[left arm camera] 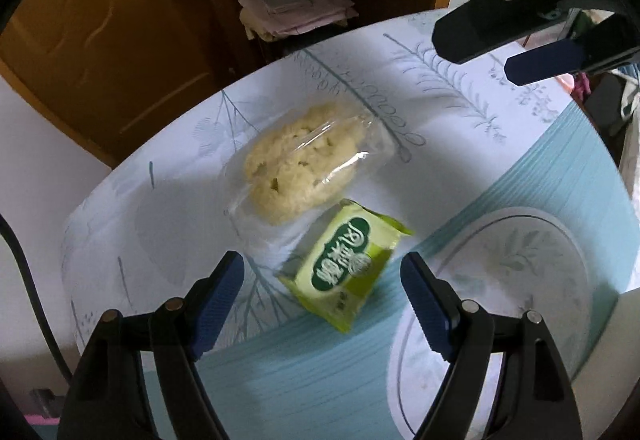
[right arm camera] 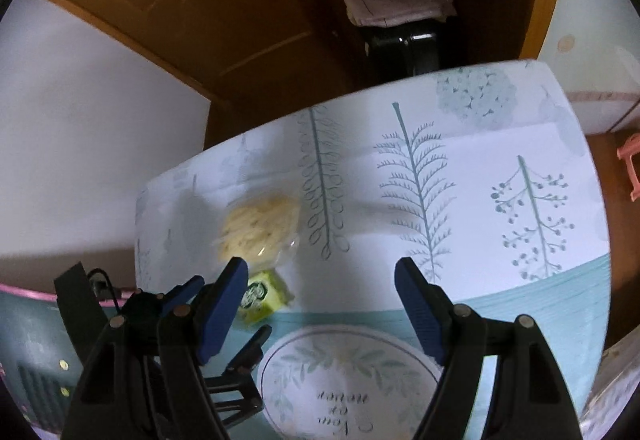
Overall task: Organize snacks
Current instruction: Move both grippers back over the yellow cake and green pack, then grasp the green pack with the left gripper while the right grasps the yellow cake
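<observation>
Left wrist view: left gripper (left arm camera: 322, 274) hangs with jaws spread empty over the green foil snack packet (left arm camera: 345, 265), mid-frame on the table (left arm camera: 520, 144), beside the clear-wrapped pale crumbly cake (left arm camera: 300, 164), seemingly lined up to pinch it; right gripper (right arm camera: 320, 282) also gapes empty.

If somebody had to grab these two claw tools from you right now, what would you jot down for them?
Left gripper: open, holding nothing, above the green snack packet.
Right gripper: open, empty, over bare tablecloth.
Snacks: the green packet lies flat on the table; the clear-wrapped pale cake lies just beyond it, the two nearly touching.
Done: nothing picked up, as far as these views show.
Left: both snacks need grasping and organizing; the green packet looks like the likely first pick. No container is visible.
</observation>
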A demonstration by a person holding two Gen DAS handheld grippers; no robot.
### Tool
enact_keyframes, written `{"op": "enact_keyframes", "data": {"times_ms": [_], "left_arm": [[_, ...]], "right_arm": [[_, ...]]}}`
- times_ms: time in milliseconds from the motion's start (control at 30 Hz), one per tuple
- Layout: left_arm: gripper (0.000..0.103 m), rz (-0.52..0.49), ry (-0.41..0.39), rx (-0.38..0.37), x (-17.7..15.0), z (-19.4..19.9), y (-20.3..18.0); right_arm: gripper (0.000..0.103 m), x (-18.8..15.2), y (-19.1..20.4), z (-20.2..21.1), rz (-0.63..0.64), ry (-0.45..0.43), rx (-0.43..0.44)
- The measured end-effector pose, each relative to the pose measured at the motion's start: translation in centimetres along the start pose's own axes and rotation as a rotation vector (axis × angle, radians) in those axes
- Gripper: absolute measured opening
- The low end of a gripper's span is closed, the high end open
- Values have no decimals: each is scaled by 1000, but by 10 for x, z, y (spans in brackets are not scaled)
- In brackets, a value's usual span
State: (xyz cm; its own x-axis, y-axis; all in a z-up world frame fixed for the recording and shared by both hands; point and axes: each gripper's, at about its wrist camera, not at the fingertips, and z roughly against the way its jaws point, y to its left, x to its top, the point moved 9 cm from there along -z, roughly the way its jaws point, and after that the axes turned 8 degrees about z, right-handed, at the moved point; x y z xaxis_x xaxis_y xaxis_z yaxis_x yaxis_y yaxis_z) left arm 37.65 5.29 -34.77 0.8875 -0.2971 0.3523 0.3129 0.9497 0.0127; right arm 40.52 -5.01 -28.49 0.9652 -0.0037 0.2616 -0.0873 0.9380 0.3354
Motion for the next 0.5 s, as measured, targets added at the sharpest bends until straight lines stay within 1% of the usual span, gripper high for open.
{"op": "enact_keyframes", "data": {"times_ms": [67, 200, 300, 367, 400, 433, 500], "left_arm": [[80, -4, -8, 4, 3, -5, 0], [80, 12, -5, -18, 9, -15, 2], [74, 24, 1, -27, 8, -24, 0], [66, 57, -7, -66, 8, -25, 0], [57, 72, -6, -85, 7, -25, 0], [41, 82, -20, -77, 7, -23, 2], [36, 90, -21, -69, 6, -22, 4]], "right_arm": [[76, 3, -2, -9, -8, 11, 2], [76, 4, -3, -22, -18, 29, 14], [76, 6, -3, -27, -18, 34, 21], [76, 8, -1, -30, -20, 37, 31], [76, 9, 0, -32, -23, 38, 37], [76, 9, 2, -34, -27, 40, 44], [76, 10, 4, -39, -30, 47, 53]]}}
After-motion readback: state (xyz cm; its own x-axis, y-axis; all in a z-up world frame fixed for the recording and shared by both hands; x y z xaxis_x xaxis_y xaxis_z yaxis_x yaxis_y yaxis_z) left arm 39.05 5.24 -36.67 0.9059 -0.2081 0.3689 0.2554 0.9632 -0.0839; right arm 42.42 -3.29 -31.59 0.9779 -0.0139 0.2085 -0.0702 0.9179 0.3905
